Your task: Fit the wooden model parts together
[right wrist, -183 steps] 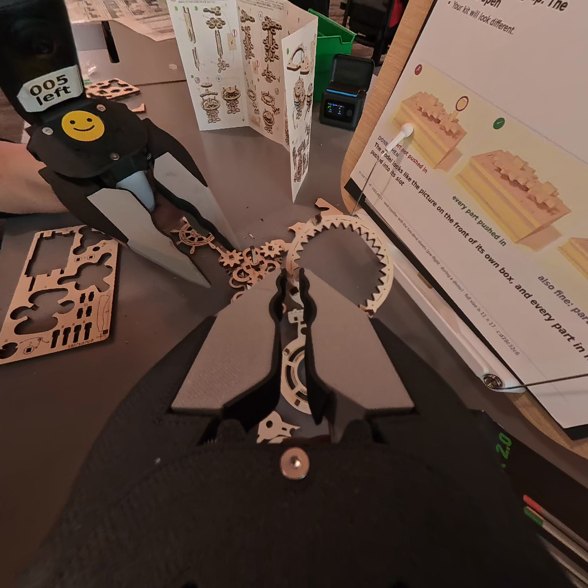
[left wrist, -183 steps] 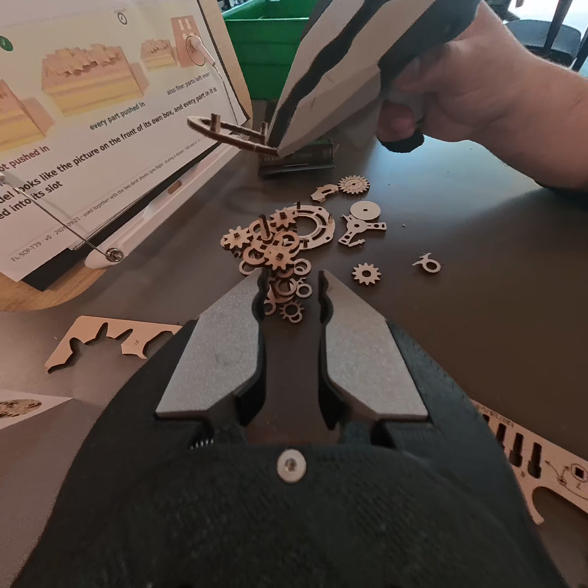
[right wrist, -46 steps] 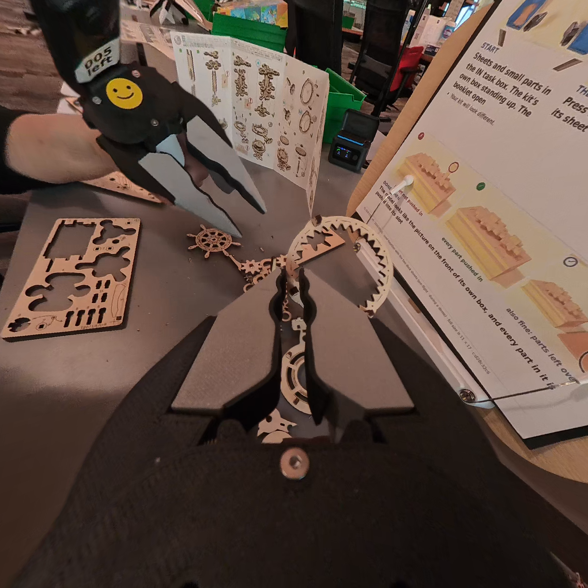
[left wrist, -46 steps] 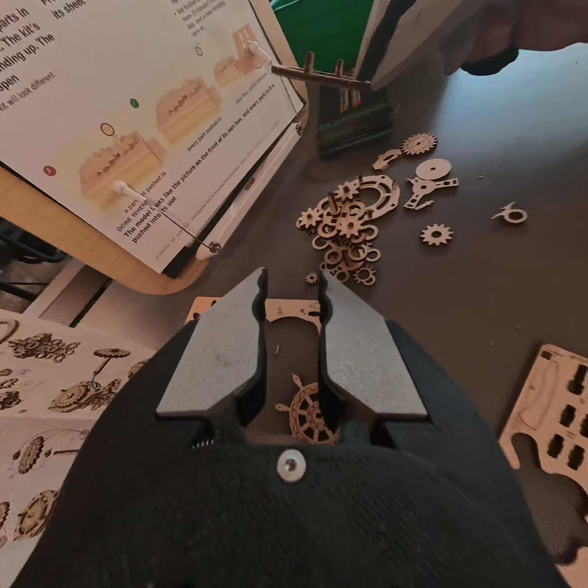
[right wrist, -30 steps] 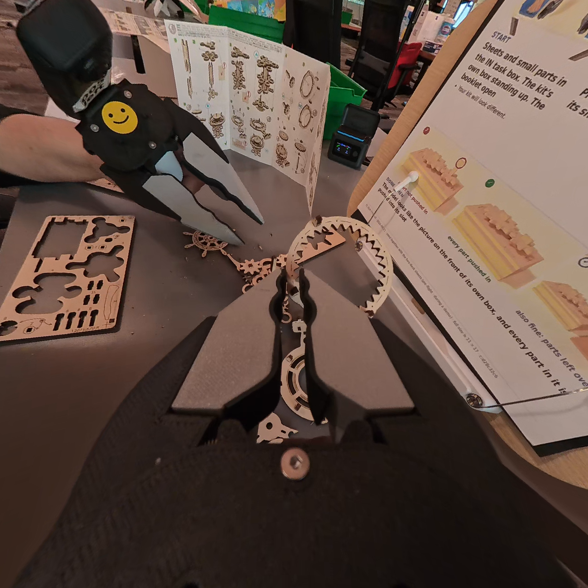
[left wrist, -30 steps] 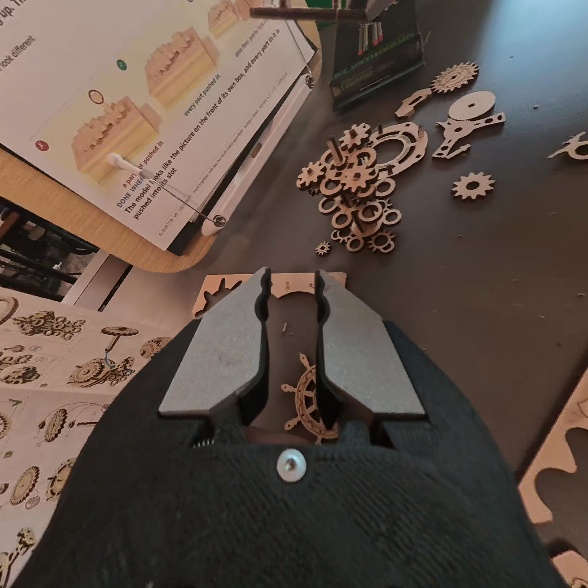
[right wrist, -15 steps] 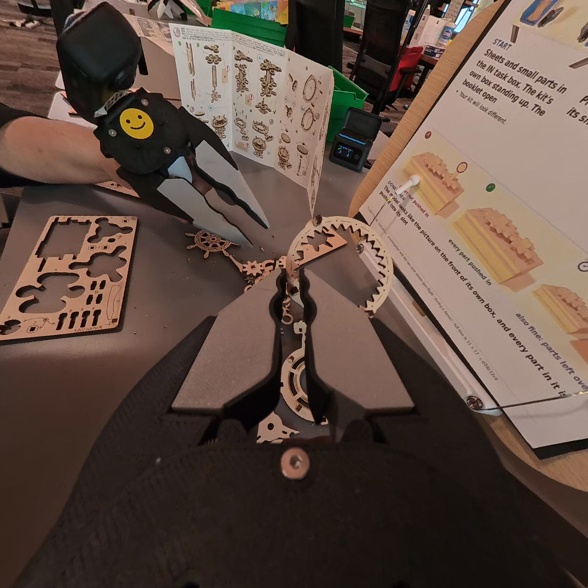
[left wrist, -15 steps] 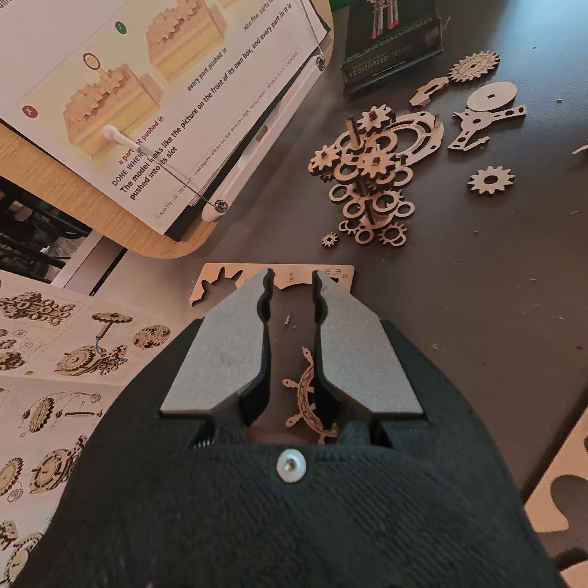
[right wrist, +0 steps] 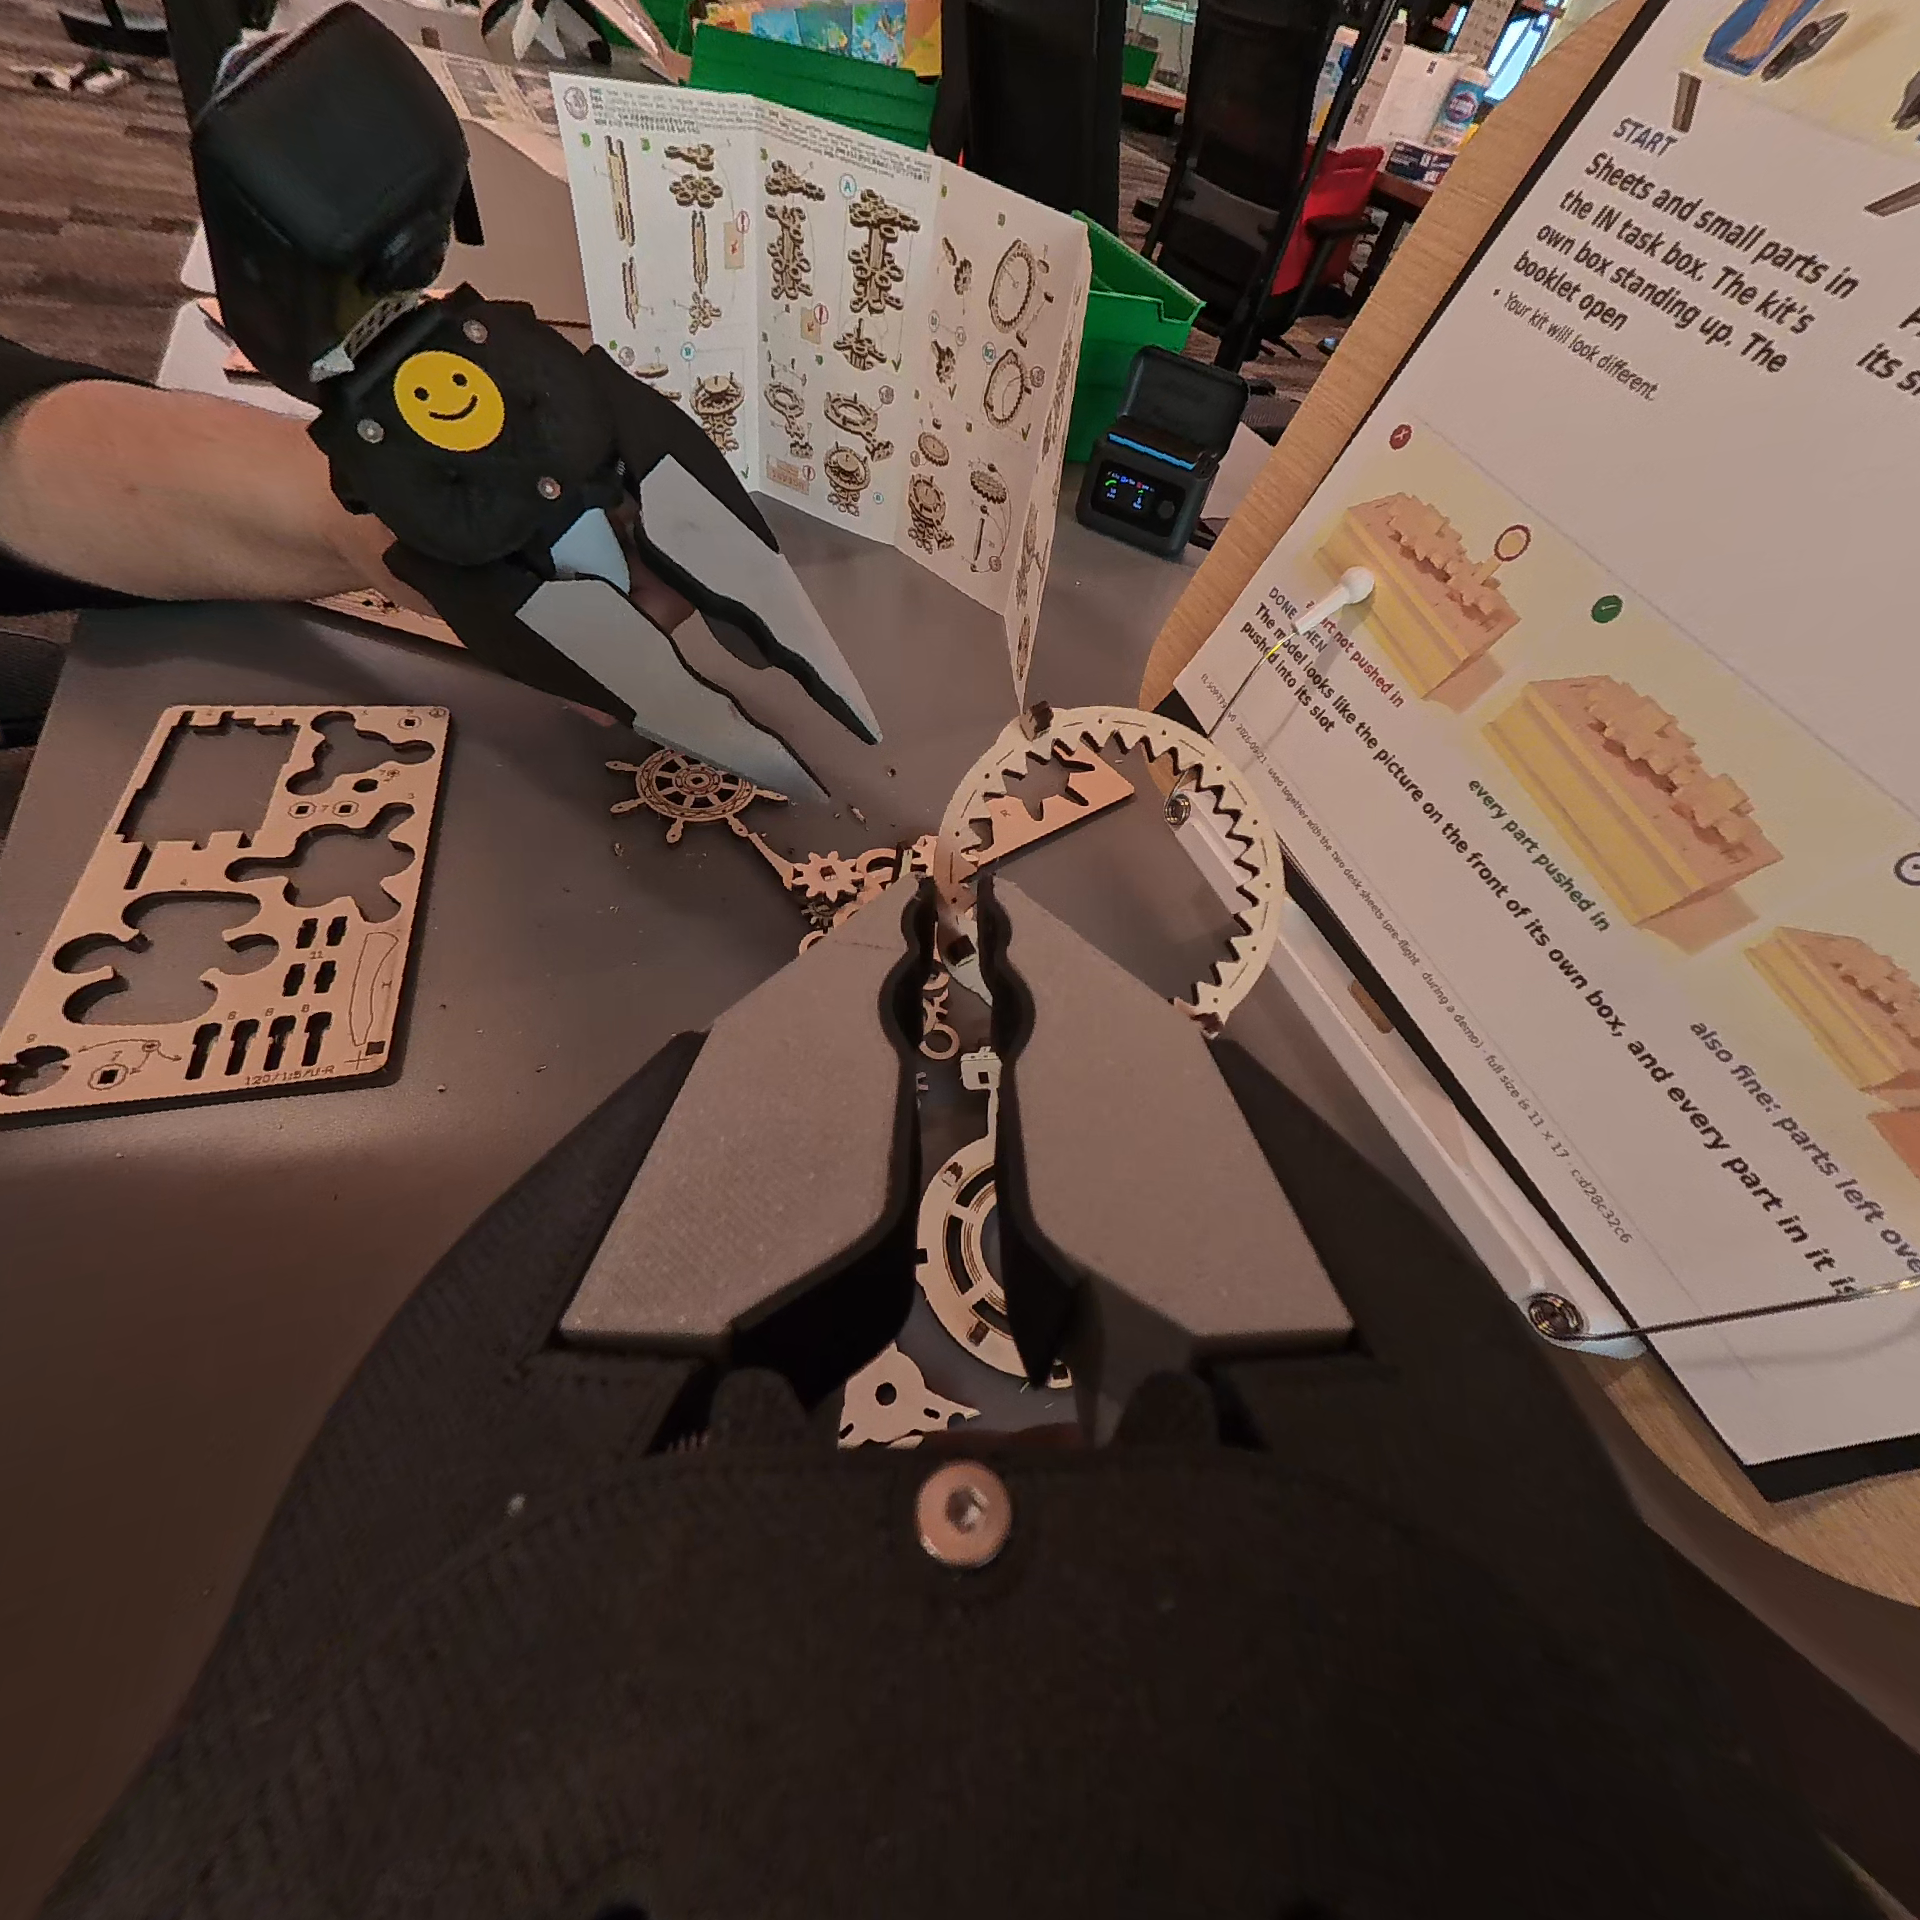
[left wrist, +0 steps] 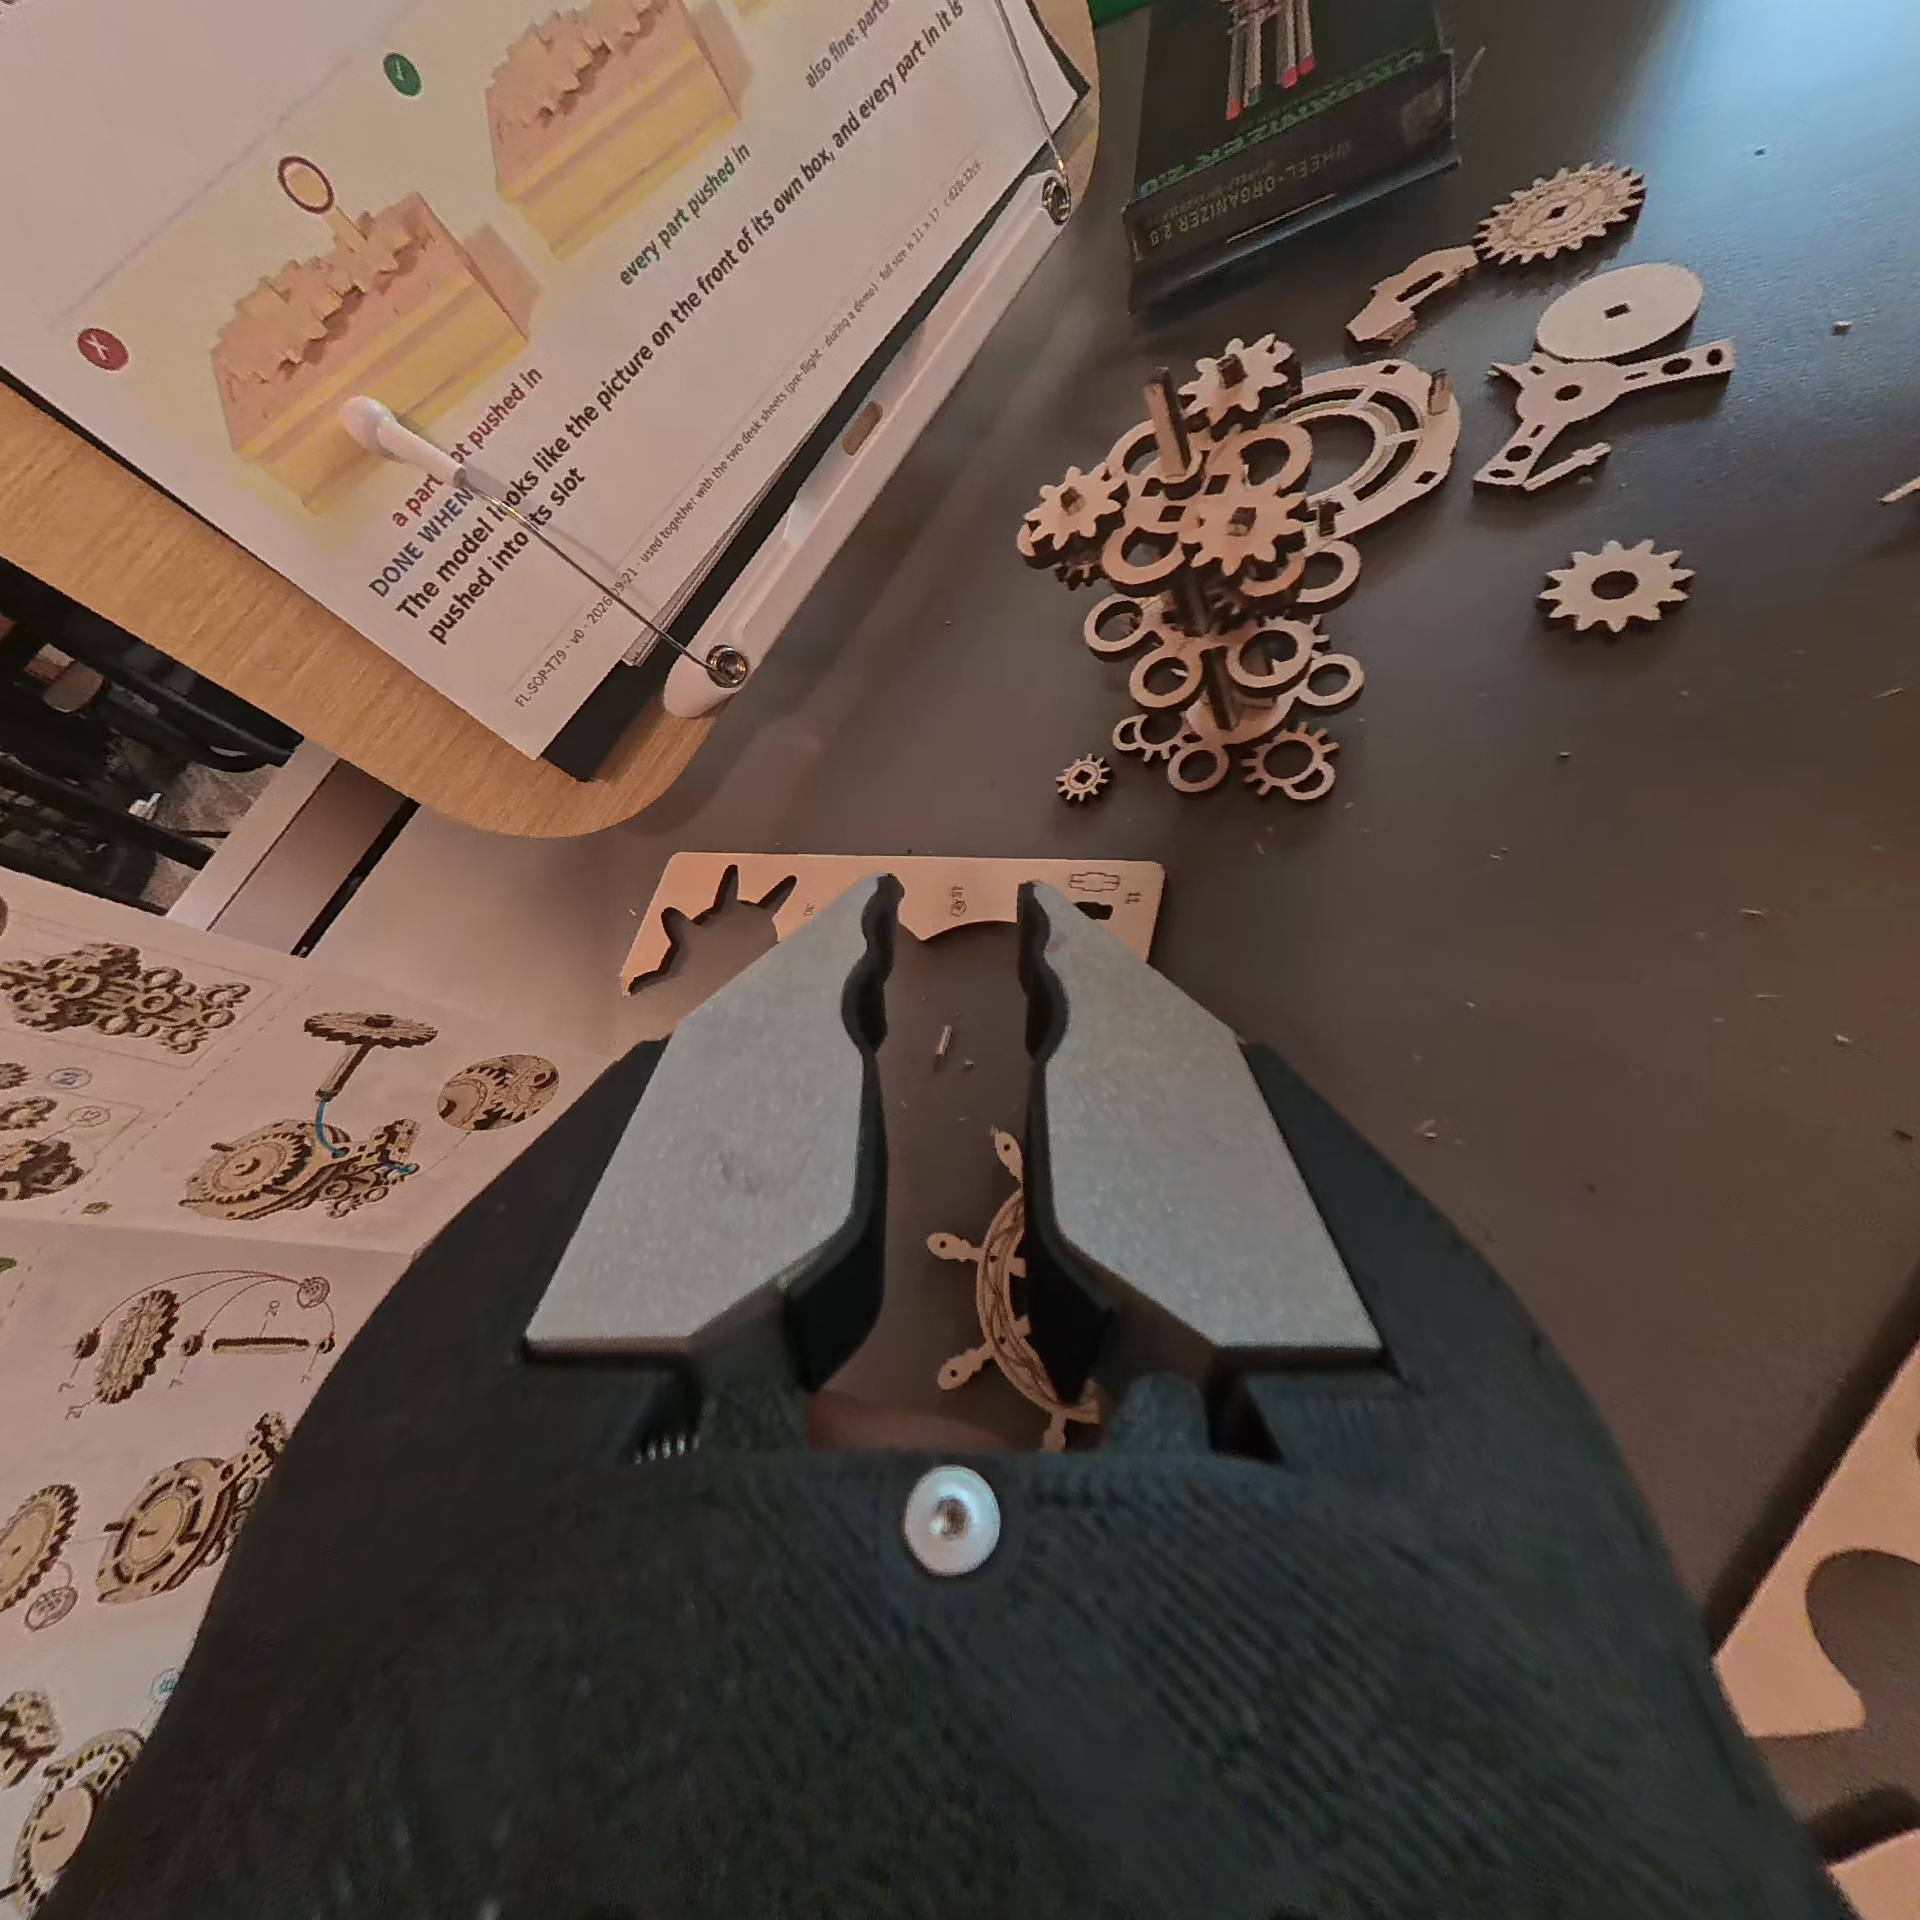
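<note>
Dark grey desk [left wrist: 1558, 1039], littered with wood crumbs and loose gears. Left tool [left wrist: 951, 914] parted, holding nothing, hovering over a ship's-wheel part [left wrist: 1003, 1288] flat on the desk. Right tool [right wrist: 951, 904] narrowed on a large toothed ring gear [right wrist: 1231, 831], lifted off the desk. Half-built gear stack [left wrist: 1210, 582] lying near a leaning instruction board [left wrist: 468, 260]. Emptied part sheet [right wrist: 208, 894] at left, folded booklet [right wrist: 831, 301] upright behind; green bins [right wrist: 1132, 322] and chairs beyond.

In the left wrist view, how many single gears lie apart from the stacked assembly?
3: a large gear top right, a medium gear right of the assembly, a tiny gear below-left; more may hide.
</note>
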Available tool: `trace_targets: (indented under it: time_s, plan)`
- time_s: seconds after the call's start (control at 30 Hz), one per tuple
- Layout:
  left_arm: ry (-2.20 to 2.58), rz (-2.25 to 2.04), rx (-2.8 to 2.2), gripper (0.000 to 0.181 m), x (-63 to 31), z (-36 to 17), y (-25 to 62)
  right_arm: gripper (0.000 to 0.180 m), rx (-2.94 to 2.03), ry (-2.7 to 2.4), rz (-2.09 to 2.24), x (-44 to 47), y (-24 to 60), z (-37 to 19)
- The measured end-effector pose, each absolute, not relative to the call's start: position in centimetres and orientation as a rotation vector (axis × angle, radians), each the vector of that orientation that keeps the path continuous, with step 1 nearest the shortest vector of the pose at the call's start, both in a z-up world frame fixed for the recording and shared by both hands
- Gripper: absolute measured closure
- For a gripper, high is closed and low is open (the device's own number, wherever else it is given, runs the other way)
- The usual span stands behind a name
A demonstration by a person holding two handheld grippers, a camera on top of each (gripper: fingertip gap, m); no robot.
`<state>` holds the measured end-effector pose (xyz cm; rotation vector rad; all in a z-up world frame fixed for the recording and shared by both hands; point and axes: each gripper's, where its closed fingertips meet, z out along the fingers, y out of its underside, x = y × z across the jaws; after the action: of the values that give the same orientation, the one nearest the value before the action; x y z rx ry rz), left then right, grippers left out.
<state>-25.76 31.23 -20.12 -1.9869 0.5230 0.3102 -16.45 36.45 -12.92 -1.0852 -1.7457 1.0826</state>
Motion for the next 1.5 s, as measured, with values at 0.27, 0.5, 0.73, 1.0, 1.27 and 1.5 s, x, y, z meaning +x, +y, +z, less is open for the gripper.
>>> trace_targets:
  time_s: [0.27, 0.5, 0.73, 1.0, 1.27, 1.5]
  plan:
    - [0.523, 0.316, -1.979, 0.162, -25.8, -20.0, 31.3, 0.176, -1.084, -1.744, 1.083, -16.4, 36.5, -12.9]
    - [0.523, 0.315, -1.981, 0.162, -25.8, -20.0, 31.2, 0.176, -1.083, -1.743, 1.084, -16.4, 36.4, -12.9]
    - [0.52, 0.312, -1.981, 0.162, -25.8, -20.0, 31.2, 0.176, -1.085, -1.744, 1.083, -16.4, 36.5, -12.9]
    - [0.52, 0.313, -1.983, 0.162, -25.8, -20.1, 31.2, 0.176, -1.086, -1.744, 1.082, -16.4, 36.5, -12.9]
    - [0.518, 0.313, -1.98, 0.162, -25.8, -19.9, 31.2, 0.176, -1.081, -1.765, 1.076, -16.4, 36.2, -13.1]
    - [0.509, 0.307, -1.986, 0.162, -25.9, -20.1, 31.3, 0.176, -1.024, -1.807, 1.049, -16.1, 35.4, -13.2]
